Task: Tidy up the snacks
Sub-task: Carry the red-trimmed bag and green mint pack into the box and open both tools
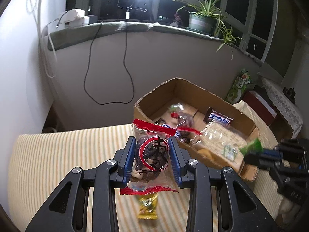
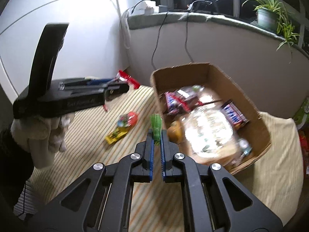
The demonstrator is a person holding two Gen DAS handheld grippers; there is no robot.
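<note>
My left gripper (image 1: 152, 145) is shut on a clear snack packet with red ends and dark dried fruit (image 1: 150, 154), held above the striped tablecloth (image 1: 58, 154). My right gripper (image 2: 156, 133) is shut on a green snack packet (image 2: 156, 125), held just left of the cardboard box (image 2: 256, 114). The box (image 1: 154, 96) holds several snacks, among them Snickers bars (image 2: 233, 116) and a clear bag (image 2: 208, 133). A yellow packet (image 1: 147, 206) lies on the cloth below my left gripper. In the right wrist view the left gripper (image 2: 123, 89) is at the left.
A yellow packet (image 2: 115, 135) and a round red-and-colourful snack (image 2: 128, 119) lie on the cloth left of the box. A grey wall with hanging cables (image 1: 108, 67) stands behind. Potted plants (image 1: 202, 17) sit on the windowsill. A green bag (image 1: 239, 87) stands right of the box.
</note>
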